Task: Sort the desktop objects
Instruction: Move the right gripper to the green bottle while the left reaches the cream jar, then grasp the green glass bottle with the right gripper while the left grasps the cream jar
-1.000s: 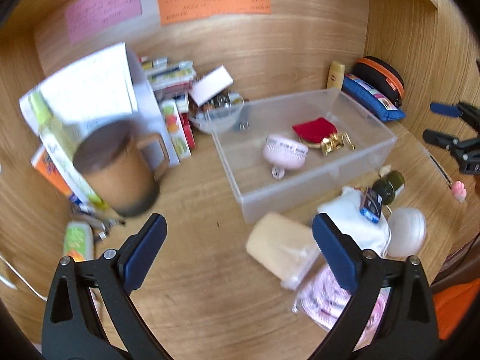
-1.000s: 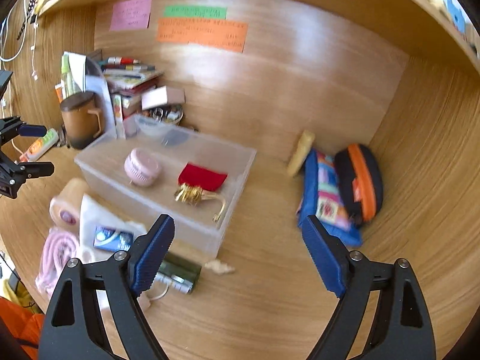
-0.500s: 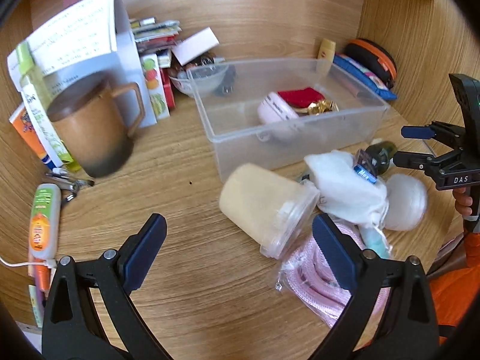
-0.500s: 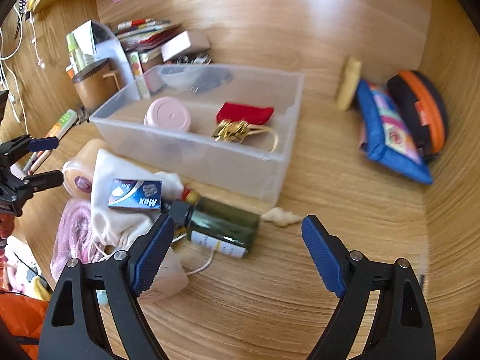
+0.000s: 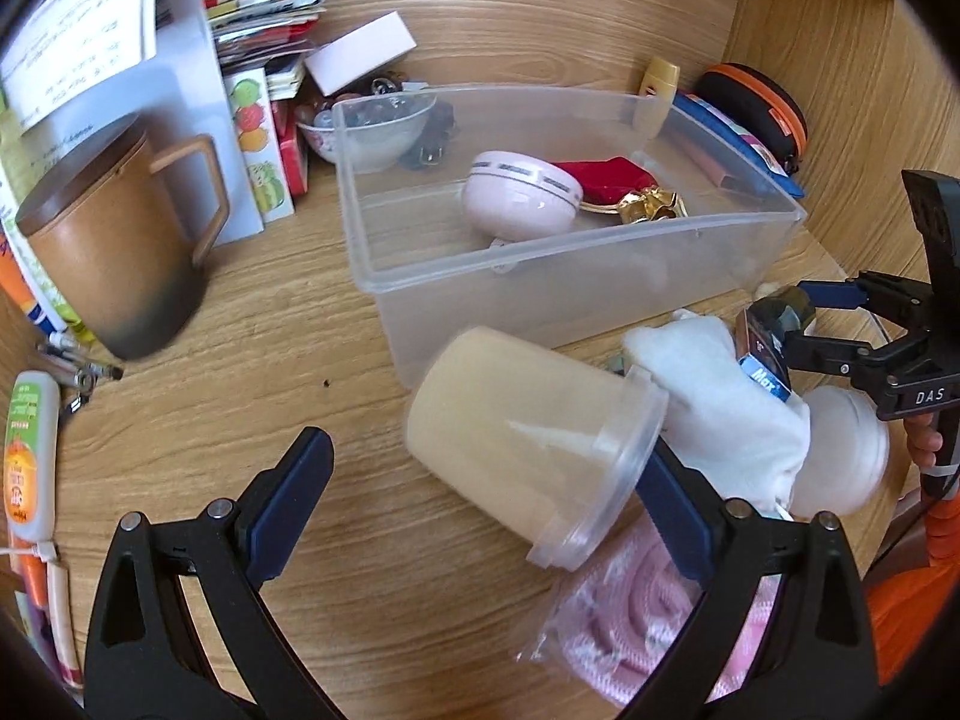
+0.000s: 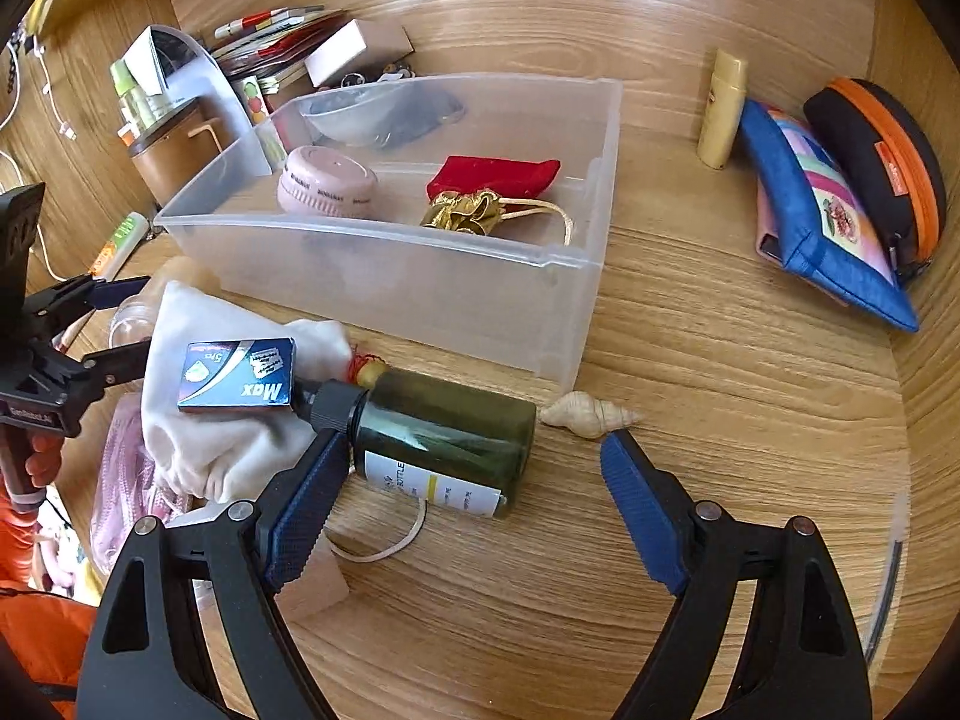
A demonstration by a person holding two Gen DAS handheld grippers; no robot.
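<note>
Left wrist view: the left gripper [image 5: 480,510] stands wide apart, gripping nothing. The cream tub [image 5: 528,438] lies on its side on the desk [image 5: 300,360], just before the clear bin [image 5: 540,276]. It looks light, stiff and slick; take it across the body.

Right wrist view: the right gripper [image 6: 474,510] is spread, empty, over the dark green bottle [image 6: 438,438] lying beside the bin. Probably glass: rigid, breakable, prone to roll. Clamp mid-body.

"Max" on the small blue box [image 6: 239,375], "DAS" on the black gripper body [image 5: 929,396]

dark green bottle [image 6: 444,438], red pouch [image 6: 495,176], striped pink case [image 5: 519,202]
</note>
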